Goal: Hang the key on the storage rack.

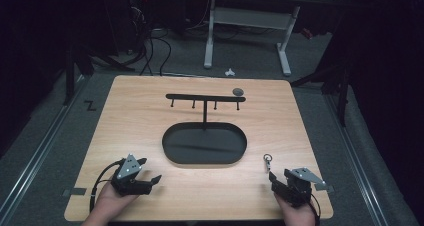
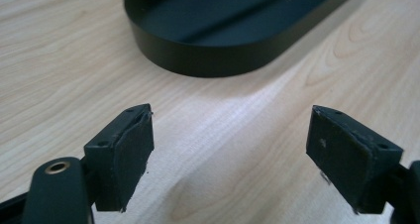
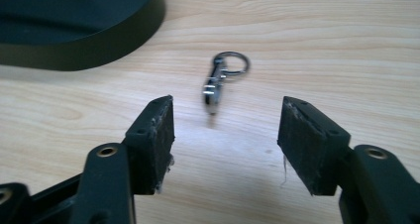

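On the near right part of the wooden counter [image 1: 125, 131] lies a small metal key clip [image 1: 268, 160], a swivel snap hook with a split ring at its far end, flat on the wood just beyond the right tool [image 1: 274, 180] and a little to the right of the black oval tray [image 1: 172, 153]. From the right gripper view the clip [image 3: 218, 83] sits squarely in the gap ahead of the spread jaws, apart from both pads, which suggests the tool is lined up so that a short push forward would bring the pads to either side of the hook body. The jaws stand wide open and hold nothing. From the tray rises a thin post that carries a black hook rack [image 1: 205, 97] with four short pegs hanging beneath the bar (likely where the clip belongs, judging by its ring). A small dark round object [image 1: 238, 91] rests at the far end of the bar; what it is I cannot tell. The left tool [image 1: 150, 171] rests on the near left of the counter, its jaws also spread and empty, pointed toward the tray wall [image 2: 208, 60], probably held ready to steady the stand.
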{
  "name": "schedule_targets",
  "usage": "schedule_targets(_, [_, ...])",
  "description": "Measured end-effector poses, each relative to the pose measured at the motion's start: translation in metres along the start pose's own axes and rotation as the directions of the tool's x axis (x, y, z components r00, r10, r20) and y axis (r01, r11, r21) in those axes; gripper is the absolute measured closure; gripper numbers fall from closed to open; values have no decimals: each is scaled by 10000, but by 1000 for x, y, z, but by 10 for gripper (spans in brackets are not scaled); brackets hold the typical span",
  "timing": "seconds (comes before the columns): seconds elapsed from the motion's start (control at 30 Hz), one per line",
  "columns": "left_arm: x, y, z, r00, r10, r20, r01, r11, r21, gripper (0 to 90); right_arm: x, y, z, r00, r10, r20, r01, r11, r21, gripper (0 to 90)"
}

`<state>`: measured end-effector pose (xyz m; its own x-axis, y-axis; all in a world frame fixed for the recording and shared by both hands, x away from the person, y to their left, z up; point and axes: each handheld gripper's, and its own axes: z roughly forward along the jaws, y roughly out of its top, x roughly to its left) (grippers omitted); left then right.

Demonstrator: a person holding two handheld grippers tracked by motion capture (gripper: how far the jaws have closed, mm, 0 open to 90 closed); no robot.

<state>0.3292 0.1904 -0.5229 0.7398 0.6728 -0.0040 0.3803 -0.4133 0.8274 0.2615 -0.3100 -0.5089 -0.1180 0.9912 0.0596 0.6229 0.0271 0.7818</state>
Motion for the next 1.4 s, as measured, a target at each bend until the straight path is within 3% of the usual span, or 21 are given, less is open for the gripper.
schedule_targets(0.13, [2, 1, -1, 9999, -125, -49, 124, 9999, -111, 191, -5, -1, 2, 9993, 382, 49, -381, 9992, -69, 373])
schedule_targets(0.3, [2, 2, 2, 10000, -80, 6, 80, 10000, -58, 191, -6, -1, 2, 9989, 459, 33, -458, 9989, -109, 370])
schedule_targets(0.9, [1, 1, 0, 10000, -65, 44, 65, 10000, -61, 191, -1, 0, 4, 9996, 287, -29, -287, 9995, -91, 397])
schedule_targets(1.1, [1, 1, 1, 10000, -21, 92, 21, 10000, -13, 191, 6, -1, 9, 9994, -108, -324, 114, 9998, 189, 456])
schedule_targets(1.4, [1, 2, -1, 9997, -42, 226, 42, 10000, 3, 191, 24, 0, 18, 9965, -515, -652, 562, 9957, 737, 460])
